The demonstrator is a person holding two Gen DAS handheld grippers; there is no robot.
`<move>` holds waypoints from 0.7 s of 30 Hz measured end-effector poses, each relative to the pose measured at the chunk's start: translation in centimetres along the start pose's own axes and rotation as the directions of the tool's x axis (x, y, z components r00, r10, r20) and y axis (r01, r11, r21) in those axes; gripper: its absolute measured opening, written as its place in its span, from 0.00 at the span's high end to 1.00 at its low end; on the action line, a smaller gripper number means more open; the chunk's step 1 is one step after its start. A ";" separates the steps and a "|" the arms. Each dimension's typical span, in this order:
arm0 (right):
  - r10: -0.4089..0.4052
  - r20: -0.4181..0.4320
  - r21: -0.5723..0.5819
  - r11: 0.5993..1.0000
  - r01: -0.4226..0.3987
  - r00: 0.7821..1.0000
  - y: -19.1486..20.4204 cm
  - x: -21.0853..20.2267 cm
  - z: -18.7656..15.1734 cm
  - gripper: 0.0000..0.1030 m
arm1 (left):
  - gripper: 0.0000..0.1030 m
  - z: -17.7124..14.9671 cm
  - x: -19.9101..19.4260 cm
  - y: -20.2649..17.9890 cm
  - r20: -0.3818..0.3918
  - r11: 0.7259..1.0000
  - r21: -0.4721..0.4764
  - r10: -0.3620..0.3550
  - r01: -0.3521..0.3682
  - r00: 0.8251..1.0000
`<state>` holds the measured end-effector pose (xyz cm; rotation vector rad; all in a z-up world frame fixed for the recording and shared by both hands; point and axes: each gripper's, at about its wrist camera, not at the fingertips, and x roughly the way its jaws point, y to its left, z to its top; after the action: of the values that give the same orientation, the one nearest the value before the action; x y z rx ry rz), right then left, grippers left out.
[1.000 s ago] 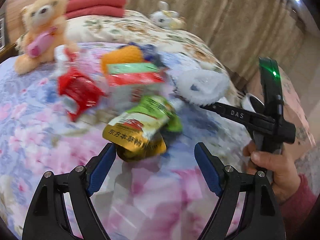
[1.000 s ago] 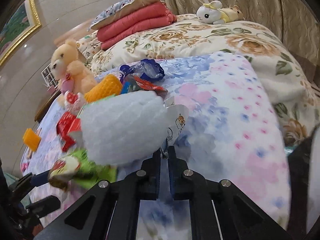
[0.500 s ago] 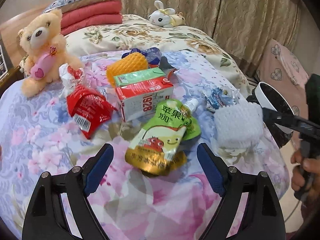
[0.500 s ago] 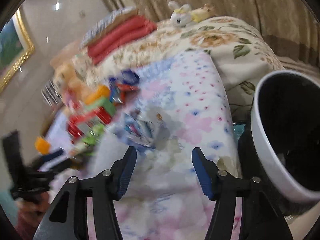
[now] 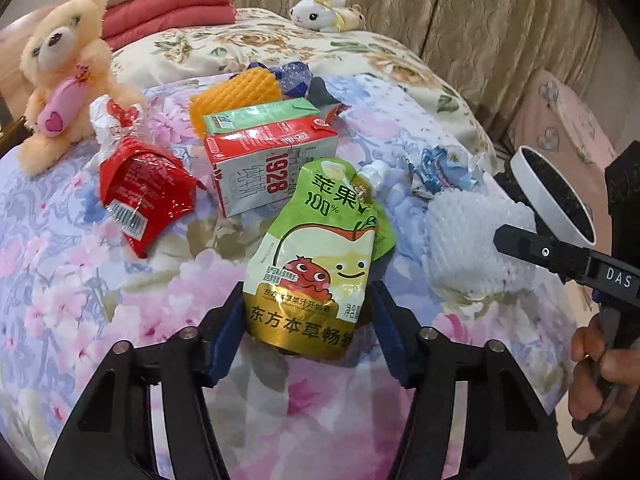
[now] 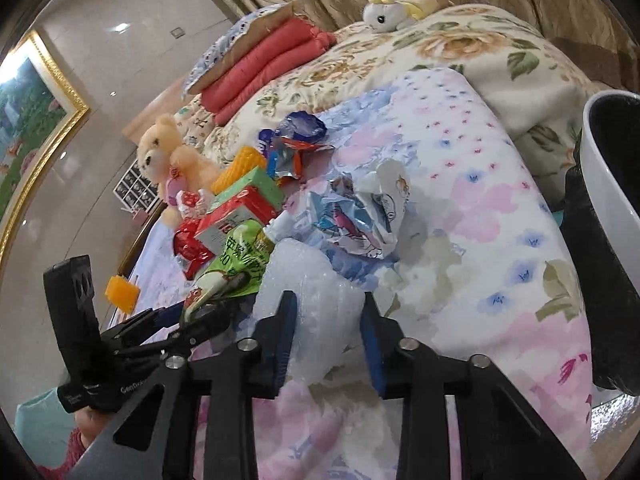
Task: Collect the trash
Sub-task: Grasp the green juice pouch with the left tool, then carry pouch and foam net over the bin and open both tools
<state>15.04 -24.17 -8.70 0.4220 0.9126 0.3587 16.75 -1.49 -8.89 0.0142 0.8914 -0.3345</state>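
Observation:
Trash lies on a floral bedspread (image 5: 80, 280). My left gripper (image 5: 308, 332) is open, its jaws on either side of the gold bottom of a green juice pouch (image 5: 320, 248), also in the right wrist view (image 6: 240, 256). My right gripper (image 6: 326, 340) is open around a white foam net (image 6: 312, 300), also in the left wrist view (image 5: 476, 240). A red-and-white 1928 carton (image 5: 268, 164), a red wrapper (image 5: 140, 188), an orange foam net (image 5: 236, 92) and a crumpled blue-white wrapper (image 6: 356, 216) lie beyond.
A white-rimmed black trash bin (image 6: 608, 200) stands off the bed's right edge, also in the left wrist view (image 5: 552, 196). A teddy bear (image 5: 64, 76), red folded blankets (image 5: 172, 8) and a plush rabbit (image 5: 324, 8) sit farther back.
My left gripper has moved forward so its jaws flank the juice pouch. My right gripper opened, swung toward the bin and came back around the white foam net, which now lies on the bed.

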 end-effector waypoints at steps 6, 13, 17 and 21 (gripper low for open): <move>-0.006 0.062 -0.030 1.000 0.008 0.998 -0.1 -3.5 -0.6 0.77 | 0.53 -0.8 -2.1 -1.4 0.059 0.999 -0.029 -0.032 0.033 0.998; -0.098 0.139 -0.051 0.993 0.105 0.986 -1.5 -7.6 -1.0 0.77 | 0.54 0.0 -4.5 -4.8 0.134 0.993 -0.001 -0.113 0.114 0.985; -0.123 0.167 -0.013 0.992 0.127 0.978 -3.3 -9.8 -1.0 0.77 | 0.54 1.0 -4.6 -7.3 0.138 0.988 0.045 -0.154 0.149 0.978; -0.156 0.195 0.028 0.988 0.154 0.968 -5.2 -11.9 -0.9 0.77 | 0.54 1.5 -4.1 -10.1 0.127 0.981 0.090 -0.185 0.174 0.974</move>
<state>8.24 -34.08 -3.64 0.3875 0.7496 0.1649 12.55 -10.14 -3.49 -0.0166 0.7463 -0.5337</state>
